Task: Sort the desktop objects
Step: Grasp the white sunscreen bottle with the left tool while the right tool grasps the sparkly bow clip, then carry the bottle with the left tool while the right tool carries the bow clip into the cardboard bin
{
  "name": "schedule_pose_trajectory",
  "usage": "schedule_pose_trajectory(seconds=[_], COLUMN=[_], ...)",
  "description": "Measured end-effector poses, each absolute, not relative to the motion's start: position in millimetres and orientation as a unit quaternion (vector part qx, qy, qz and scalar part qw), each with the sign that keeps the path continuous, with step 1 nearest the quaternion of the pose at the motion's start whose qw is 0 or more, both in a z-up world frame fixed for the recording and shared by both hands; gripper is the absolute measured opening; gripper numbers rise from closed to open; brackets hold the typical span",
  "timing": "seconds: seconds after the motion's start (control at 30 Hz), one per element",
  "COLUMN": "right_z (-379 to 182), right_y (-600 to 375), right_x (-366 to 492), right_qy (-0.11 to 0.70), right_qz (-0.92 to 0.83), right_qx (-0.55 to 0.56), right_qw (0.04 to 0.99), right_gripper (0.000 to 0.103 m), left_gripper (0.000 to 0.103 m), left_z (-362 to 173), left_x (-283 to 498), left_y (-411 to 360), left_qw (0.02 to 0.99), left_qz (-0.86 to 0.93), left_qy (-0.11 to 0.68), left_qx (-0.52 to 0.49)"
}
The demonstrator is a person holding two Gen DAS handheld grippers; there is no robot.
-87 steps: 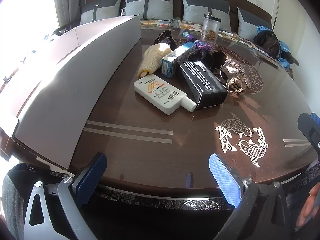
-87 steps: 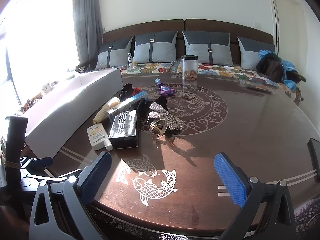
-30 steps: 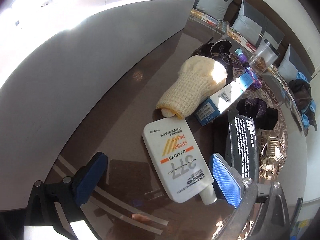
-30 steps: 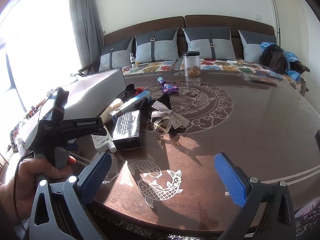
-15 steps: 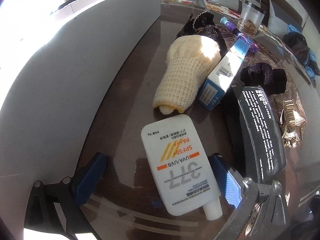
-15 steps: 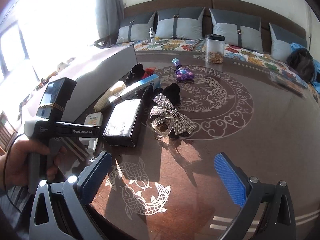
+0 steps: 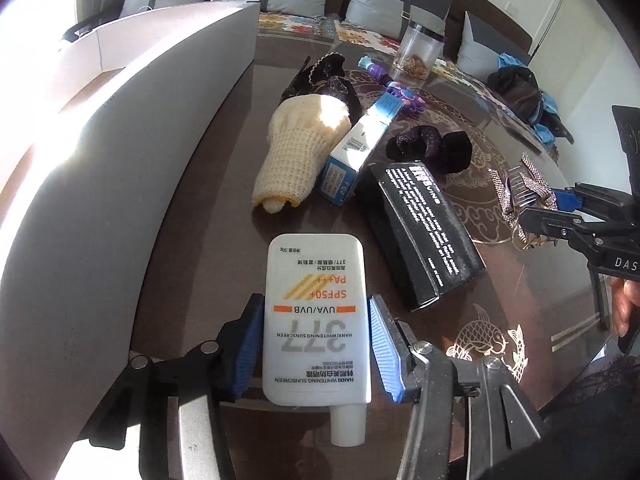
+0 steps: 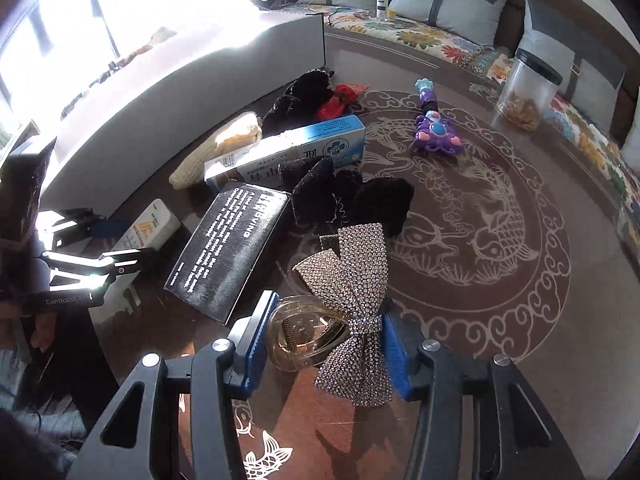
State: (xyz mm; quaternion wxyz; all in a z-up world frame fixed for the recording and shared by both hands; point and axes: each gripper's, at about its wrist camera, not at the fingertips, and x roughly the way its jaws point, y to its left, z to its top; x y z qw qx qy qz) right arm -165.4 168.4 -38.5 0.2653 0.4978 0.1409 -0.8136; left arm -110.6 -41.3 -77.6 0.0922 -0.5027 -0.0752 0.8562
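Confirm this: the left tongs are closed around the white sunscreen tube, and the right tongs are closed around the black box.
Not quite. The left tongs do bracket the white sunscreen tube, as the left wrist view shows. But in the right wrist view the right tongs are around the rhinestone bow hair clip, not the black box, which lies untouched beside it.

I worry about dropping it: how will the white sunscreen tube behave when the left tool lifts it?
The sunscreen tube lies flat, so it probably will not roll. Its glossy plastic may slip against the pads of the left tool. Squeezed across its flat body, it may flex, being likely soft.
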Motion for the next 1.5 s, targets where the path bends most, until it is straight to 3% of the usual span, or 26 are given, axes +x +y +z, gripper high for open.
schedule_pose_trajectory(seconds=[0.27, 0.4, 0.5, 0.73, 1.0, 1.03, 1.07, 1.1, 1.13, 1.17, 1.5], right_z=[55, 102, 114, 60, -13, -17, -21, -22, -21, -19, 27], right_y=[136, 70, 0, -153, -219, -224, -226, -226, -223, -221, -150], right_x=[-159, -175, -190, -228, -253, -253, -253, -253, -254, -254, -216], right_qy=[0.111, 0.076, 0.074, 0.081, 0.093, 0.101, 0.108, 0.109, 0.105, 0.099, 0.097], right_qz=[-0.845, -0.851, -0.843, -0.794, -0.757, -0.756, -0.759, -0.763, -0.765, -0.764, -0.821], right_qx=[0.449, 0.414, 0.402, 0.466, 0.549, 0.554, 0.555, 0.555, 0.553, 0.552, 0.464], right_qw=[0.269, 0.312, 0.35, 0.381, 0.342, 0.333, 0.322, 0.314, 0.313, 0.319, 0.319], right_gripper=[0.05, 0.05, 0.05, 0.05, 0.051, 0.052, 0.056, 0.077, 0.09, 0.094, 0.097], left_gripper=[0.051, 0.051, 0.051, 0.051, 0.051, 0.053, 0.061, 0.067, 0.075, 0.076, 0.078], left_z=[23, 65, 61, 7, -41, -44, -48, -50, -50, -47, 16], left_x=[-106, -134, -165, -202, -204, -204, -205, -204, -202, -200, -155], left_y=[-89, -163, -221, -300, -332, -333, -335, -335, -335, -336, -262], left_qw=[0.141, 0.093, 0.035, -0.037, -0.078, -0.089, -0.104, -0.117, -0.122, -0.124, -0.091], left_qz=[0.877, 0.896, 0.894, 0.864, 0.831, 0.829, 0.825, 0.822, 0.821, 0.826, 0.89], left_qy=[-0.172, -0.171, -0.168, -0.128, -0.098, -0.084, -0.067, -0.053, -0.048, -0.053, -0.025], left_qx=[-0.426, -0.4, -0.414, -0.485, -0.542, -0.546, -0.552, -0.555, -0.555, -0.547, -0.446])
